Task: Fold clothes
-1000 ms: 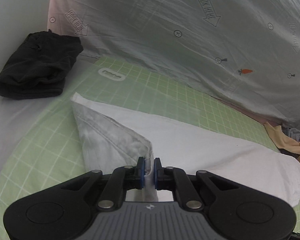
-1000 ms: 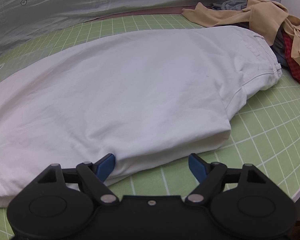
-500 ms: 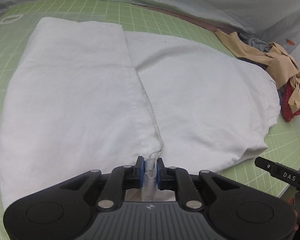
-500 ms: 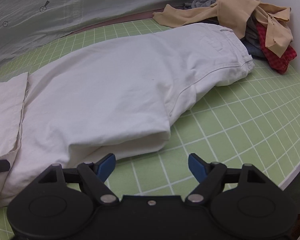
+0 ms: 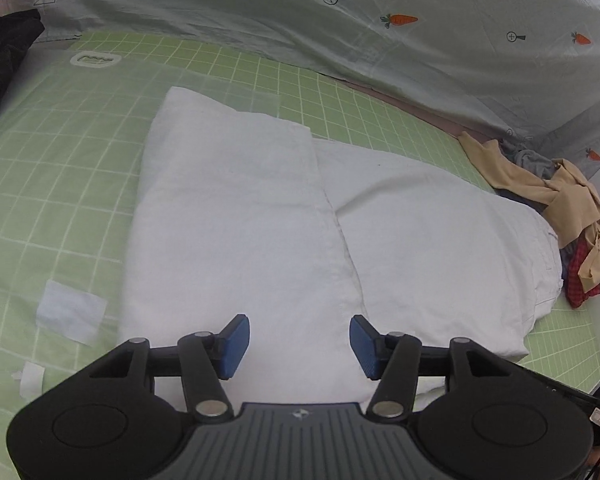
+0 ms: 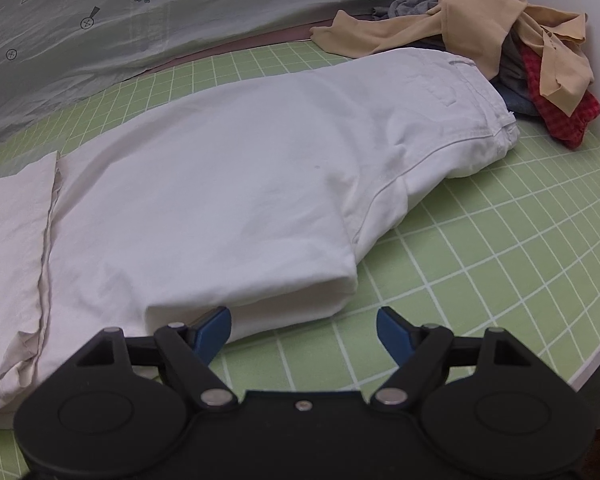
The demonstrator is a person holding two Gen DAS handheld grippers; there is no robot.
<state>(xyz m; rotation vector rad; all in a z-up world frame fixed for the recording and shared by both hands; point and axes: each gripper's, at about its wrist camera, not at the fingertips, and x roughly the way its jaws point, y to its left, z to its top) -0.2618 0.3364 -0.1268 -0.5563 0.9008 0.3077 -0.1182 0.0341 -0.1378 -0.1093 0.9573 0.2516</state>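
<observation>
White pants [image 5: 400, 248] lay on a green mat [image 5: 60, 184] with white grid lines. The leg end [image 5: 228, 216] was folded over onto the middle of the pants, so it made a second layer on top. The waist [image 6: 476, 92] pointed to the mat's far right corner, where a pile of clothes [image 6: 512, 40] sat, tan on top with red and grey under it. The waist touched that pile.

The left gripper [image 5: 299, 346] hung over the near edge of the folded leg end. Its jaws had just been opening. They stood apart and let go of the cloth, and the blue pads [image 5: 232, 346] did not press on anything. The white cloth lay flat below the gap.

The right gripper [image 6: 303, 330] was at the near side of the pants, by the bend of the seat. Its jaws were spread wide and held nothing. Its left pad [image 6: 212, 330] was right at the pants' edge, maybe touching it. Its right pad was over bare mat.

A grey sheet [image 5: 380, 40] with little carrots ran along the mat's far edge. A black cloth [image 5: 4, 52] lay past the far left corner. A small white patch [image 5: 70, 312] was stuck on the mat near its left edge.
</observation>
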